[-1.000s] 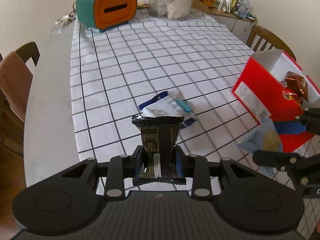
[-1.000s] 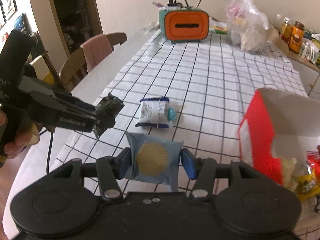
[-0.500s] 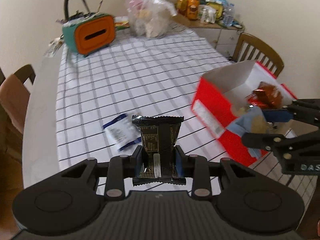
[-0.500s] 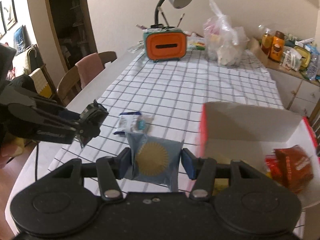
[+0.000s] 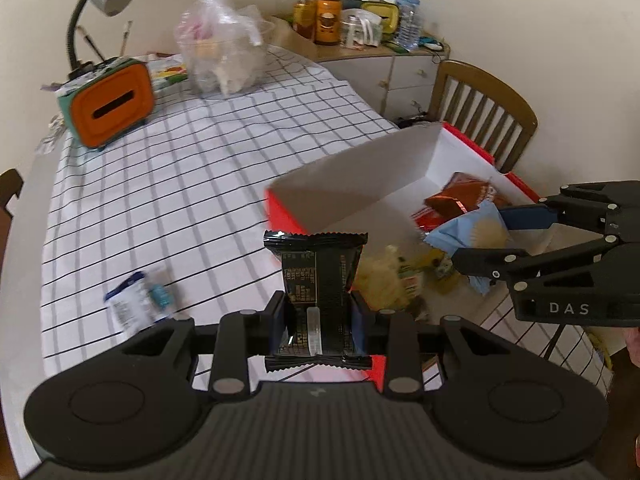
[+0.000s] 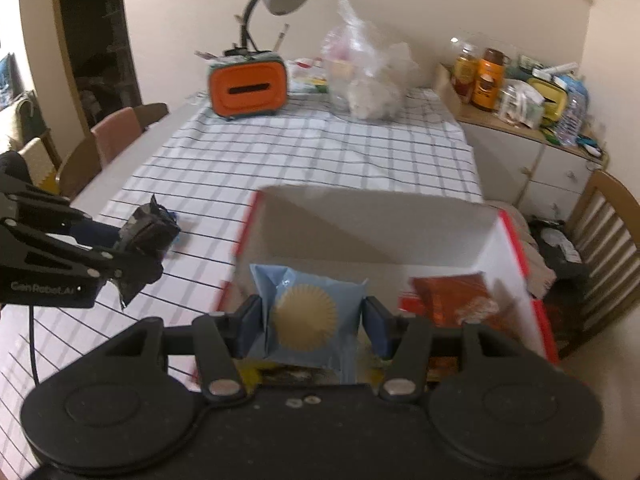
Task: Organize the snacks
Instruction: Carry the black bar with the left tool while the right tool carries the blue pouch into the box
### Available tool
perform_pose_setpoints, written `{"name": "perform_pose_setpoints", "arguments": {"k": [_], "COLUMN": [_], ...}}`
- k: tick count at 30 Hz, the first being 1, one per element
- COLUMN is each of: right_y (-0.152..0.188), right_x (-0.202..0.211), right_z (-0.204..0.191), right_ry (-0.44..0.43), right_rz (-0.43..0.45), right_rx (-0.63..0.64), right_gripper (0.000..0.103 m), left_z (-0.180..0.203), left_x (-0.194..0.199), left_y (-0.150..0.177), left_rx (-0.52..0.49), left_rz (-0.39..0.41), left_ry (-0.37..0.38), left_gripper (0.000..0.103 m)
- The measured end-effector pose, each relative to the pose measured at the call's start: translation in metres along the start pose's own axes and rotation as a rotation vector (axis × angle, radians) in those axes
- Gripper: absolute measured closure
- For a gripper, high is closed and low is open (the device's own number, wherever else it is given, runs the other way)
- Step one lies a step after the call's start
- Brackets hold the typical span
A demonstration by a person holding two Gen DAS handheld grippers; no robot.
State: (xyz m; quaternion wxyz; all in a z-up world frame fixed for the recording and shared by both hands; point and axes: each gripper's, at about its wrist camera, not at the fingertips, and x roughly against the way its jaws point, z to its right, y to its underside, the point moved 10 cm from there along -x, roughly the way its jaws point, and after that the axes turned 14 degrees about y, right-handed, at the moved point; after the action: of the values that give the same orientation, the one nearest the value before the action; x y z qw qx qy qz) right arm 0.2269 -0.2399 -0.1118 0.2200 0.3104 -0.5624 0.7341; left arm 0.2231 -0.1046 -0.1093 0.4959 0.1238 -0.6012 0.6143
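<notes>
We have the counter [image 5: 192, 184], under its checked cloth, filling the left wrist view from nine o'clock to twelve. At its three o'clock edge sits the red box [image 5: 280, 212] with white inner walls, open at the top; red, yellow and brown packets already lie inside, so we judge it the place where snacks are gathered. One blue-and-white packet [image 5: 136, 308] lies loose on the cloth at eight o'clock, apparently not yet collected.

Our right gripper [image 6: 314, 320] has its fingers closed on the sides of a pale blue packet [image 6: 308, 316], held upright above the box's near half, probably so it can drop straight in. Our left gripper [image 5: 318, 320] has its fingers pinched narrow on a black packet [image 5: 318, 272], gripped by its lower half with the crimped top standing free. It hangs at the box's left wall, seemingly waiting its turn.
</notes>
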Motion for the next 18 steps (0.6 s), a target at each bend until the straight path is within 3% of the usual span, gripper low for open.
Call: {"name": "perform_pose_setpoints", "arguments": {"k": [9, 18], "right_y": [0.019, 0.034], "right_x": [-0.026, -0.053], "right_z": [0.054, 0.07], "right_ry": [0.062, 0.062], "right_rz": [-0.051, -0.122], "right_rx": [-0.004, -0.019], "right_gripper": [0.049, 0.049], "left_z": [0.037, 0.053], "left_x": [-0.059, -0.116], "left_y": [-0.022, -0.02], "left_rx": [0.014, -0.028], "left_rz": [-0.046, -0.152], "left_ry": [-0.006, -0.03], "left_gripper": [0.071, 0.071]}}
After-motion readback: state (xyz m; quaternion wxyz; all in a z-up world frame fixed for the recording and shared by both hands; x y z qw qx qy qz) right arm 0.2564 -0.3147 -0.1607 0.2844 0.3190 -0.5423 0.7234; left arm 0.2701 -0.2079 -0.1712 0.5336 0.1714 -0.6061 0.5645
